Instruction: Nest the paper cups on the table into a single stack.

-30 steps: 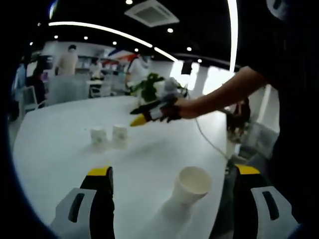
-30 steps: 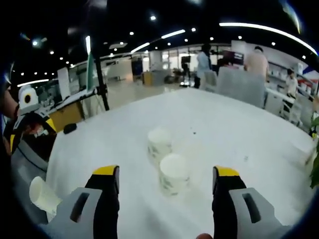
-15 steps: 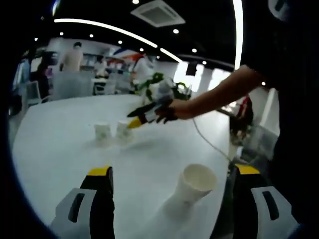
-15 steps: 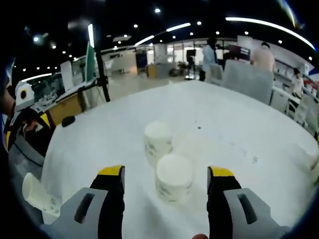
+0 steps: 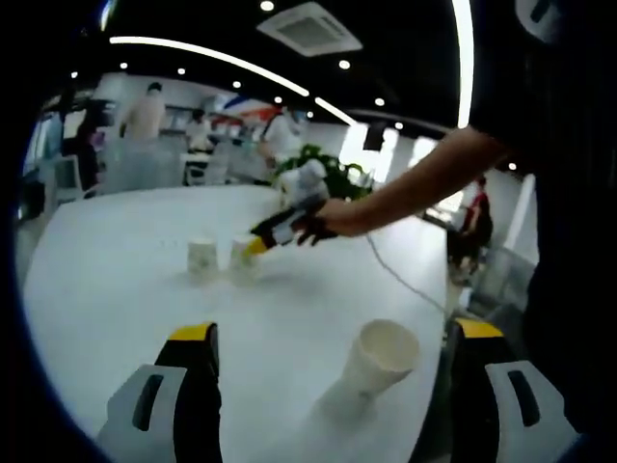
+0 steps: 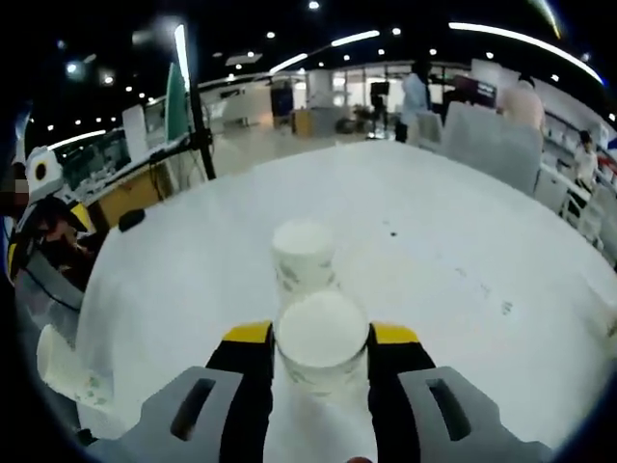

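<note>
Right gripper (image 6: 318, 338) had clamped the near cup (image 6: 321, 340) mid-table. Left gripper (image 5: 328, 333) gaped wide around the table-edge cup (image 5: 382, 353). Next: lift, seat into the neighbouring cup (image 6: 304, 255).

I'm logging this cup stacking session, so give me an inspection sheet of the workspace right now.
Surface: white table, bare around the cups.
Job's things: near cup between the right gripper's jaws; second cup just behind it, upright; third cup tilted between the left gripper's jaws.
Clutter: small dark object near the table edge.
Grippers: right gripper shut on the near cup; left gripper open.
Cables: one cable trailing across the table.
Surroundings: open hall, ceiling lights, people in the background, green plant.
</note>
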A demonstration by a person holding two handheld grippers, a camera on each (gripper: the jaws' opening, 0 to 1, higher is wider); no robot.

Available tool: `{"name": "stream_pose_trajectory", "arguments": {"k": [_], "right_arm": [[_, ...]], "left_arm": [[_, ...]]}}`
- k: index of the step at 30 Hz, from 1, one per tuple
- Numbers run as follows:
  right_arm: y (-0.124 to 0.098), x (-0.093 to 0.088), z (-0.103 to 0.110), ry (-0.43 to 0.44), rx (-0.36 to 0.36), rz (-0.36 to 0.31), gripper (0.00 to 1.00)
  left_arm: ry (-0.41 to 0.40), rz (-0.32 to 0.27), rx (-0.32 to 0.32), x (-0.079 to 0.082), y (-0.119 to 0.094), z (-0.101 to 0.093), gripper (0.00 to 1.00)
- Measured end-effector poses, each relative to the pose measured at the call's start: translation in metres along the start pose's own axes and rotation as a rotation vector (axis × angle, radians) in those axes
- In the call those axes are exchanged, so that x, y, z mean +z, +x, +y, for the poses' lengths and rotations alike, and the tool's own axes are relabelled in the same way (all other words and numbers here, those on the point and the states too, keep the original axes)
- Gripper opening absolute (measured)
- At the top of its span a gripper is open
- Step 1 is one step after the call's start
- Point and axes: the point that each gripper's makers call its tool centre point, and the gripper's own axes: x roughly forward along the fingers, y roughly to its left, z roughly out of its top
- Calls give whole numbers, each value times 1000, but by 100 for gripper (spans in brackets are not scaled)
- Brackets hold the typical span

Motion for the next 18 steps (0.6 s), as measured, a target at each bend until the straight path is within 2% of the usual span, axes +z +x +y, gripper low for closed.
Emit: {"name": "stream_pose_trajectory", "arguments": {"k": [10, 18], "right_arm": [[-5, -5, 4, 22, -5, 0, 34], [-20, -7, 4, 56, -23, -14, 34]], "left_arm": [[2, 4, -3, -1, 0, 3, 100], [4, 0, 2, -1, -1, 5, 99]]}}
